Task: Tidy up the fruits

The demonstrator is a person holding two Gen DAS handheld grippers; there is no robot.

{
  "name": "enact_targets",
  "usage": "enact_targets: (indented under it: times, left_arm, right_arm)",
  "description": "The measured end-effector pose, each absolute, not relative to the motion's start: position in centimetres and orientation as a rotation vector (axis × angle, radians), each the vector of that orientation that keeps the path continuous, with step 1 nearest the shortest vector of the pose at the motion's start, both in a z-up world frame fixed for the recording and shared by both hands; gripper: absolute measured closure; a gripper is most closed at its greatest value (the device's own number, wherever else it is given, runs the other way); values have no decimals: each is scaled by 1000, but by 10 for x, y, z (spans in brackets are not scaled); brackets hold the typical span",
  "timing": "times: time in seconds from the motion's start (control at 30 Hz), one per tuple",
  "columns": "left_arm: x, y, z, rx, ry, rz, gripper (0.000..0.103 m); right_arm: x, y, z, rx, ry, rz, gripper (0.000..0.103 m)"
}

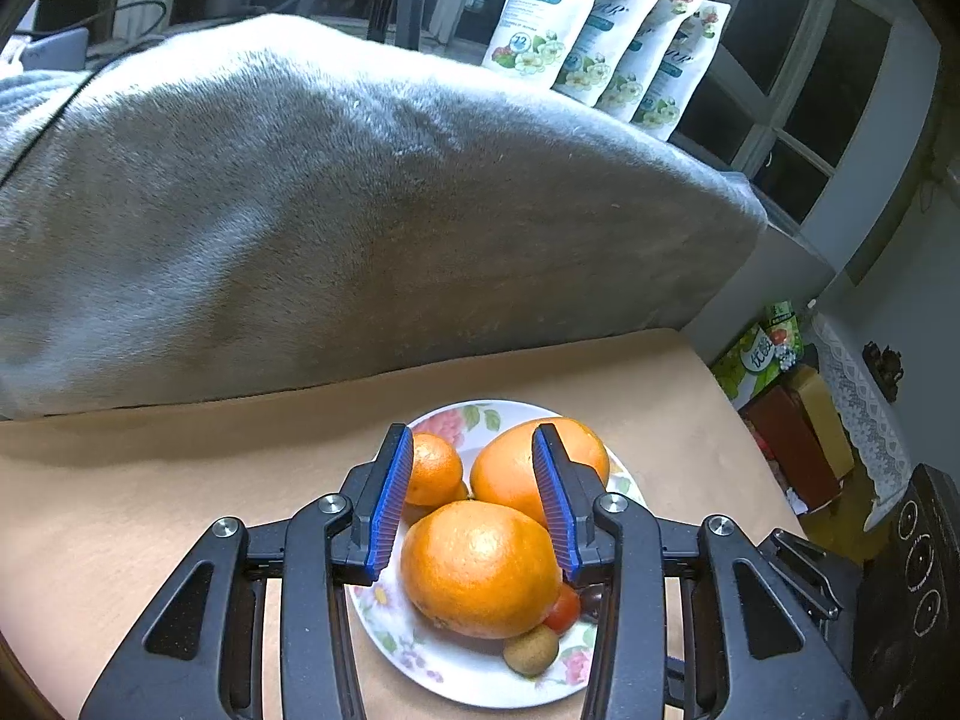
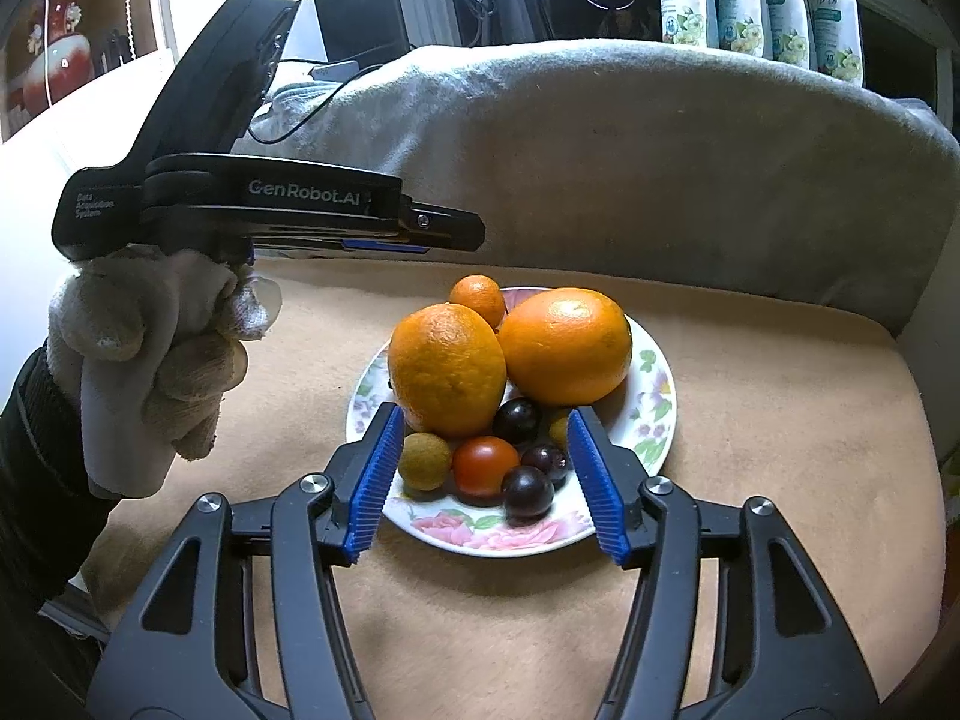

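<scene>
Behind the near large orange (image 1: 480, 567), a dark round fruit (image 1: 591, 597) shows only partly; the flowered white plate (image 1: 384, 618) lies half hidden.

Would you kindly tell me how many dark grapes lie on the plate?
3: one below the two big oranges, one right of the tomato, one nearest the rim. Others may hide behind fruit.

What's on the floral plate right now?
On the floral plate: two big oranges, a mandarin, a cherry tomato, dark grapes, a kiwi-like fruit. Anything beneath the oranges is hidden.
</scene>
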State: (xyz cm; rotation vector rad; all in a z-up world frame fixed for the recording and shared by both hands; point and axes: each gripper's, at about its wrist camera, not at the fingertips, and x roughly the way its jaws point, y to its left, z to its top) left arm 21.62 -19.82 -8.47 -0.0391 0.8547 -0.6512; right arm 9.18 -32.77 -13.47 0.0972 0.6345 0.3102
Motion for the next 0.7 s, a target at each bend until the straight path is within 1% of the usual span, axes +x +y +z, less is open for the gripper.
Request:
enact_targets:
  times: [0.03,0.07,0.1,0.17,0.27,0.3,0.33,0.4,0.5,0.6,0.7]
  left_arm:
    - [213,-198,-83,-35,847,-649,63]
    - [211,-197,-81,-32,839,-648,63]
    - [208,-196,-79,-30,832,-647,62]
    - [203,-194,-76,-25,815,-643,59]
    - [195,-192,-71,-15,793,-635,58]
    - [192,-190,-69,-12,785,-632,56]
    - [188,-189,-68,-10,776,-627,50]
    - [181,-185,-65,-7,758,-619,45]
    - [171,-181,-61,-4,740,-610,45]
    - [160,-177,-59,4,719,-596,39]
    - [150,-172,-57,7,706,-586,37]
  right_arm:
    - [89,-328,-134,97,633,309,41]
    - [87,-329,-133,97,629,307,37]
    - [85,-329,-132,96,626,304,35]
    - [84,-329,-130,95,625,300,35]
    - [79,-332,-127,100,619,290,34]
    - [77,-334,-126,102,618,284,34]
    - [76,-335,-125,104,616,279,34]
    - [73,-339,-124,113,612,268,29]
    - [69,-344,-122,130,605,254,25]
    - [66,-347,-119,142,604,241,24]
    - [62,-350,-116,149,597,231,18]
